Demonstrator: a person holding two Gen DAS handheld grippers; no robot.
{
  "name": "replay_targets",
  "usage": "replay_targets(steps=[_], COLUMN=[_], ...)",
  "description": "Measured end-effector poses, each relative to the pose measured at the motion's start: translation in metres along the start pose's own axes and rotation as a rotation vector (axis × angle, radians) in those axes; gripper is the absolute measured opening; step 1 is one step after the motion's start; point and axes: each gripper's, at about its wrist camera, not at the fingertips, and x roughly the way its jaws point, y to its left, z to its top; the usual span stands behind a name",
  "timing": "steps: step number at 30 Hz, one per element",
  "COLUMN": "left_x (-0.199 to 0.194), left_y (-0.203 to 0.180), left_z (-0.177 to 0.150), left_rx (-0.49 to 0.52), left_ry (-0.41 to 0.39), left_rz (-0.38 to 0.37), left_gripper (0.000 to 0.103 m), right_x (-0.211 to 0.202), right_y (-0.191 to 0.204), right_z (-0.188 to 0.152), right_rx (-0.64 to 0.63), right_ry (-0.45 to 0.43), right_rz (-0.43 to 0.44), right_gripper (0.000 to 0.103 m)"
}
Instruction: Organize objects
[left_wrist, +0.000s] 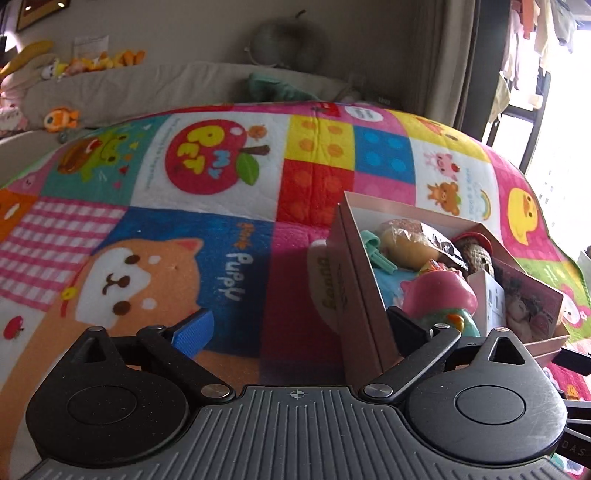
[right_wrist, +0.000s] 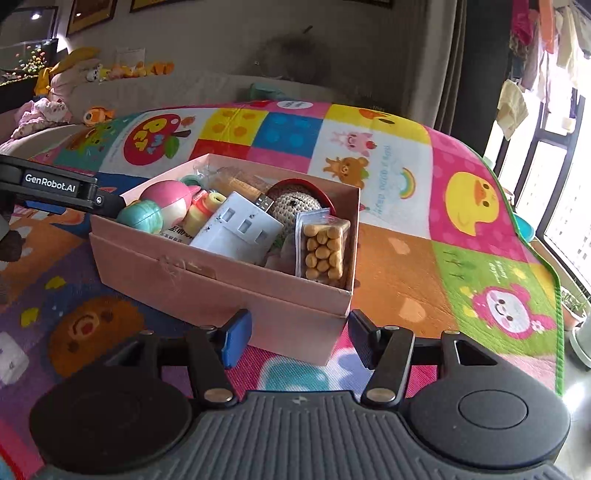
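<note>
Could tip or spill: pink cardboard box (right_wrist: 221, 273), heaped full, resting on soft quilted play mat (right_wrist: 406, 258). Left gripper (left_wrist: 299, 325) spread wide, one finger over the box's rim beside a glossy pink toy (left_wrist: 439, 295). Right gripper (right_wrist: 299, 339) half spread, straddling the near corner, pads apparently untouching.

The box (right_wrist: 221, 280) sits on the play mat (right_wrist: 424, 236). In the box, the USB hub (right_wrist: 236, 230) lies left of the snack packet (right_wrist: 323, 251), before the crocheted doll (right_wrist: 295, 203).
</note>
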Motion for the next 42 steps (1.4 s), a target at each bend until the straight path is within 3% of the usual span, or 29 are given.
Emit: replay_targets(steps=[8, 10, 14, 17, 21, 24, 26, 32, 42], left_x=[0.029, 0.021, -0.031, -0.067, -0.088, -0.09, -0.091, -0.082, -0.073], left_y=[0.024, 0.022, 0.014, 0.008, -0.008, -0.018, -0.03, -0.028, -0.034], left_z=[0.011, 0.011, 0.002, -0.02, -0.066, -0.098, -0.111, -0.105, -0.101], left_rx=[-0.017, 0.003, 0.057, 0.092, 0.129, 0.167, 0.246, 0.181, 0.159], left_ry=[-0.002, -0.016, -0.116, -0.072, 0.064, 0.11, 0.088, 0.091, 0.08], left_rz=[-0.005, -0.004, -0.007, -0.075, -0.071, -0.055, 0.004, 0.045, 0.077], left_gripper=[0.101, 0.101, 0.1, 0.1, 0.1, 0.1, 0.1, 0.101, 0.102], right_x=[0.015, 0.012, -0.019, -0.048, -0.075, -0.078, -0.081, -0.067, -0.044], right_y=[0.028, 0.029, 0.03, 0.038, 0.056, 0.068, 0.065, 0.043, 0.036], right_z=[0.015, 0.015, 0.005, -0.012, -0.041, -0.06, -0.06, -0.058, -0.055], right_rx=[-0.037, -0.023, 0.033, 0.059, 0.068, 0.066, 0.079, 0.198, 0.233], right_ry=[0.018, 0.031, 0.026, 0.054, 0.107, 0.155, 0.153, 0.193, 0.112], right_rz=[-0.018, -0.025, 0.002, 0.021, 0.049, 0.032, 0.015, 0.041, -0.021], right_gripper=[0.057, 0.058, 0.09, 0.103, 0.103, 0.103, 0.103, 0.103, 0.103])
